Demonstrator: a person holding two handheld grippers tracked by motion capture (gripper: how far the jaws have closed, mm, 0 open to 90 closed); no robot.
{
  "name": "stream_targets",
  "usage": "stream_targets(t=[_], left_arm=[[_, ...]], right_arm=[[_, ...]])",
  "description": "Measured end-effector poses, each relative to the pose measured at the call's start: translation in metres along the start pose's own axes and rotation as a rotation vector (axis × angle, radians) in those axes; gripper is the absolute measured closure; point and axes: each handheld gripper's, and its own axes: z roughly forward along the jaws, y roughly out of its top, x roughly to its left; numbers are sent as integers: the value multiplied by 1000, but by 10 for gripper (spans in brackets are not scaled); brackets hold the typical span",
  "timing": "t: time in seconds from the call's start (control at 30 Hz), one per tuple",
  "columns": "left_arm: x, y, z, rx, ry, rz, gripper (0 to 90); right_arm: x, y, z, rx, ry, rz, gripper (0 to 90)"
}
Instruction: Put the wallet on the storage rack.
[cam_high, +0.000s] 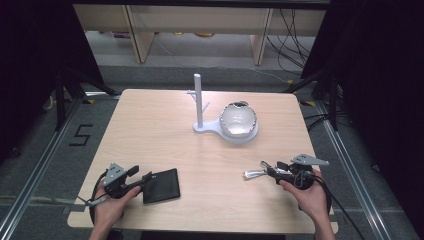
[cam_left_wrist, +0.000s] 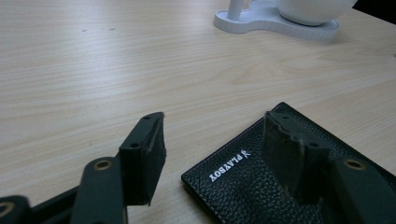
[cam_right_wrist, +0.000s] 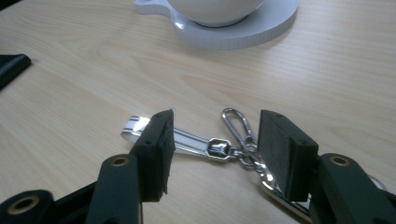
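Big wooden table (cam_high: 165, 130), white stand (cam_high: 227, 129) with a bowl (cam_high: 238, 119) at the far middle. Black wallet (cam_high: 162, 185) lies near left, left gripper (cam_high: 145, 178) wide open over its edge, gripping nothing. Shiny keychain (cam_high: 256, 173) lies near right between the wide-open right gripper (cam_high: 267, 170) jaws, not pinched.

Both forearms come in from the near edge of the table. The left hand (cam_high: 107, 202) holds the left gripper (cam_high: 146, 176) low, its jaws wide apart. The right hand (cam_high: 307, 192) holds the right gripper (cam_high: 265, 170) pointing left, its jaws also spread wide.
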Motion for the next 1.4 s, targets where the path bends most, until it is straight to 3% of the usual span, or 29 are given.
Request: stream_targets(t=[0.07, 0.1, 0.2, 0.23, 0.27, 0.33, 0.4, 0.43, 0.47, 0.53, 0.57, 0.73, 0.87, 0.93, 0.97, 1.0, 1.07, 1.1, 1.2, 1.23, 1.3, 1.37, 1.4], left_arm=[[-1, 1, 1, 2, -7, -7, 422], [-1, 1, 2, 10, -12, -5, 432], [-1, 2, 3, 8, -17, -15, 435], [-2, 2, 4, 7, -21, -20, 433], [-2, 2, 4, 7, -21, -20, 430], [-3, 3, 3, 18, -29, -21, 424], [-4, 4, 1, 16, -44, -21, 430], [-5, 5, -1, 20, -50, -18, 450], [-7, 8, -4, 28, -55, -19, 476], [-8, 9, -6, 36, -62, -30, 523], [-8, 12, -10, 55, -58, -27, 605], [-10, 15, -15, 71, -58, -29, 675], [-12, 19, -16, 104, -71, -44, 619], [-11, 20, -16, 114, -74, -46, 554], [-11, 21, -16, 125, -76, -54, 554], [-10, 22, -13, 148, -87, -82, 495], [-10, 23, -12, 172, -95, -83, 476], [-8, 23, -10, 198, -94, -57, 439], [-8, 24, -10, 216, -88, -72, 408], [-7, 24, -11, 229, -86, -88, 389], [-7, 23, -13, 247, -77, -104, 380], [-5, 21, -14, 255, -75, -94, 390], [-6, 20, -14, 248, -76, -116, 390]], right_arm=[[0, 1, 3, 1, 7, 3, 501], [4, 2, 3, 21, 23, 36, 501], [9, 6, 4, 16, 59, 67, 520], [9, 8, 4, 13, 70, 48, 528], [13, 8, 5, 11, 94, 95, 527], [12, 10, 7, 11, 101, 68, 527], [18, 11, 9, 21, 116, 89, 528], [26, 14, 11, 55, 135, 139, 528], [25, 15, 15, 41, 144, 101, 528], [29, 17, 15, 57, 134, 102, 528], [34, 20, 21, 68, 147, 100, 524], [40, 26, 25, 90, 154, 78, 518], [42, 28, 26, 116, 137, 66, 507], [42, 28, 26, 116, 154, 69, 503], [42, 28, 26, 116, 154, 69, 503], [42, 29, 26, 121, 155, 73, 499], [42, 29, 26, 125, 148, 73, 498], [43, 30, 27, 130, 160, 69, 492], [46, 31, 28, 139, 164, 64, 490], [50, 31, 28, 154, 160, 99, 489], [49, 33, 31, 146, 173, 60, 489], [50, 33, 31, 148, 171, 58, 489], [52, 34, 32, 154, 180, 82, 487]])
